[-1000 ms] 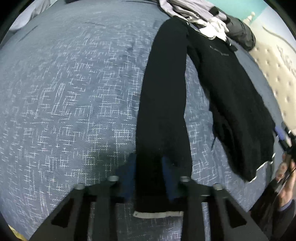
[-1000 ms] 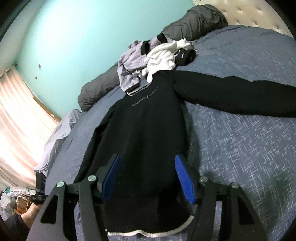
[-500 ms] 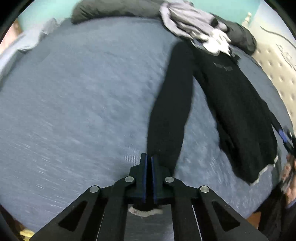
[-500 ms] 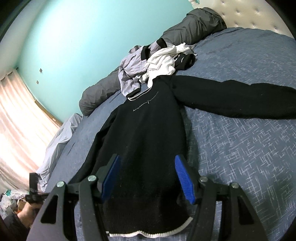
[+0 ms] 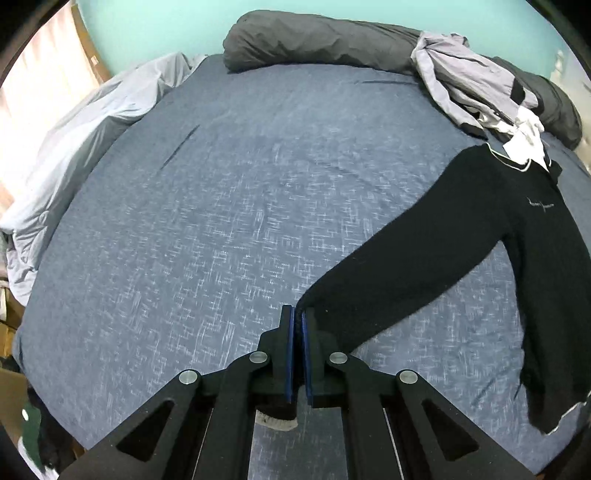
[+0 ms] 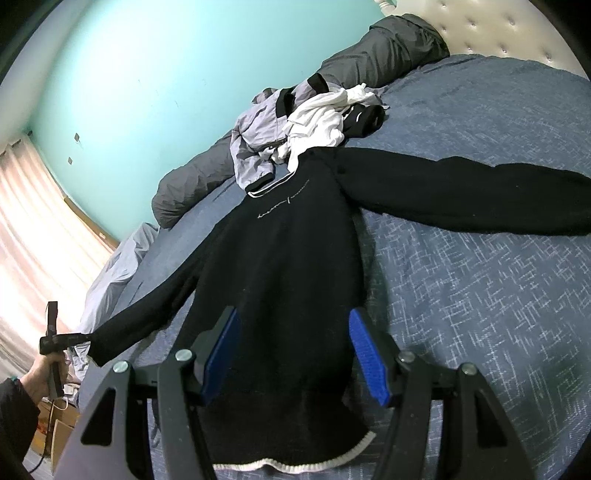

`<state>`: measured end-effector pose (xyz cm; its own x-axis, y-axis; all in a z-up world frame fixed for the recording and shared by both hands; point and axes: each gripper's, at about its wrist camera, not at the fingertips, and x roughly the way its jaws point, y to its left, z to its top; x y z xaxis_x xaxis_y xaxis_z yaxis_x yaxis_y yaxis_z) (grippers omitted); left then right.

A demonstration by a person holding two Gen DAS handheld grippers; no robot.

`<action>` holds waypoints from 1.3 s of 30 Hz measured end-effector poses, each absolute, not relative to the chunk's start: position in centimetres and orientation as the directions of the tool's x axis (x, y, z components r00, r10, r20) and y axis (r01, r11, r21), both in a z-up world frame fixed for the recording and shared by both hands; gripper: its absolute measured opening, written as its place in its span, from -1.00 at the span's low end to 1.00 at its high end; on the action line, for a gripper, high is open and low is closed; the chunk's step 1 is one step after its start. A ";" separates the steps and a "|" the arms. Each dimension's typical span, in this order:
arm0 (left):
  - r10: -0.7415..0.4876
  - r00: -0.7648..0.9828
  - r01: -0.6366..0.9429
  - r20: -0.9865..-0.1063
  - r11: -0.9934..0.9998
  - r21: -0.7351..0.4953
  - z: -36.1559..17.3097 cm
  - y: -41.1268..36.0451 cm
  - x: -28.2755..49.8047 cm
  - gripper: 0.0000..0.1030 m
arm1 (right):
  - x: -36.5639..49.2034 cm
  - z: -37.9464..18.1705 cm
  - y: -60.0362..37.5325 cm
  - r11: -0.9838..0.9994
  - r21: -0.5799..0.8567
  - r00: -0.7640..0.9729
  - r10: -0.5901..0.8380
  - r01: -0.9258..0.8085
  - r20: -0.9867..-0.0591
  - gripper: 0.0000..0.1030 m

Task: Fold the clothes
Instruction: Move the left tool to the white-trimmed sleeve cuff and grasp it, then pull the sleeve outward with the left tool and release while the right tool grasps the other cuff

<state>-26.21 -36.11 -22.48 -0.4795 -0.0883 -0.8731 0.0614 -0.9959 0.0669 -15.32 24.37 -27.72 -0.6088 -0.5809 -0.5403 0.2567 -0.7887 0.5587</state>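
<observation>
Pinching the ribbed white-edged cuff, the left gripper point(image 5: 297, 354) is holding one sleeve of the fuzzy black sweater point(image 6: 291, 266). It is lying flat on the blue woven bed point(image 6: 480, 295), while the right gripper point(image 6: 293, 354) is hovering wide apart over its near hem.

A home bedroom. A wide bed point(image 5: 221, 221) with a blue patterned cover fills both views, a tufted cream headboard point(image 6: 498, 33) at one end. A rolled grey duvet point(image 5: 321, 40) lies along a mint wall point(image 6: 147, 74), clothes point(image 6: 295, 122) heaped beside it, and a curtain point(image 6: 33, 240) glows with daylight.
</observation>
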 end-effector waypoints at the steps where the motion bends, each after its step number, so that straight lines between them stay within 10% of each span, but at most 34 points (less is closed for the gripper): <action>1: -0.084 -0.477 0.065 -0.875 -0.996 0.061 -22.5 -36.5 -26.3 -0.92 | -15.4 -27.8 24.4 -0.790 0.558 -0.609 -0.579 0.254 -0.543 0.21; 11: -0.126 -0.412 0.165 -0.902 -0.984 0.062 -25.1 -40.9 -27.6 -0.84 | -15.7 -27.8 24.2 -0.814 0.528 -0.613 -0.551 0.244 -0.566 0.21; 16: -0.067 -0.442 0.182 -0.895 -0.983 -0.017 -26.1 -42.9 -25.5 -0.29 | -15.4 -27.4 23.8 -0.815 0.521 -0.617 -0.550 0.252 -0.562 0.21; 26: 0.046 -0.472 0.249 -0.880 -0.951 -0.183 -30.1 -45.6 -23.5 -0.08 | -15.0 -27.1 23.6 -0.822 0.509 -0.617 -0.544 0.255 -0.569 0.21; 28: 0.059 -0.468 0.234 -0.882 -0.954 -0.188 -30.7 -45.2 -23.9 -0.14 | -15.0 -27.2 23.8 -0.827 0.507 -0.621 -0.535 0.244 -0.573 0.21; 30: 0.059 -0.460 0.223 -0.886 -0.958 -0.179 -31.3 -44.9 -24.2 -0.74 | -15.2 -27.4 23.9 -0.827 0.512 -0.621 -0.532 0.233 -0.576 0.21; 32: 0.048 -0.456 0.219 -0.888 -0.962 -0.164 -31.5 -44.8 -24.2 -0.92 | -15.4 -27.5 23.9 -0.828 0.514 -0.620 -0.529 0.225 -0.580 0.21; 39: 0.034 -0.490 0.239 -0.871 -0.956 -0.172 -29.5 -46.7 -22.5 -0.96 | -16.3 -26.6 24.7 -0.808 0.542 -0.592 -0.559 0.232 -0.580 0.21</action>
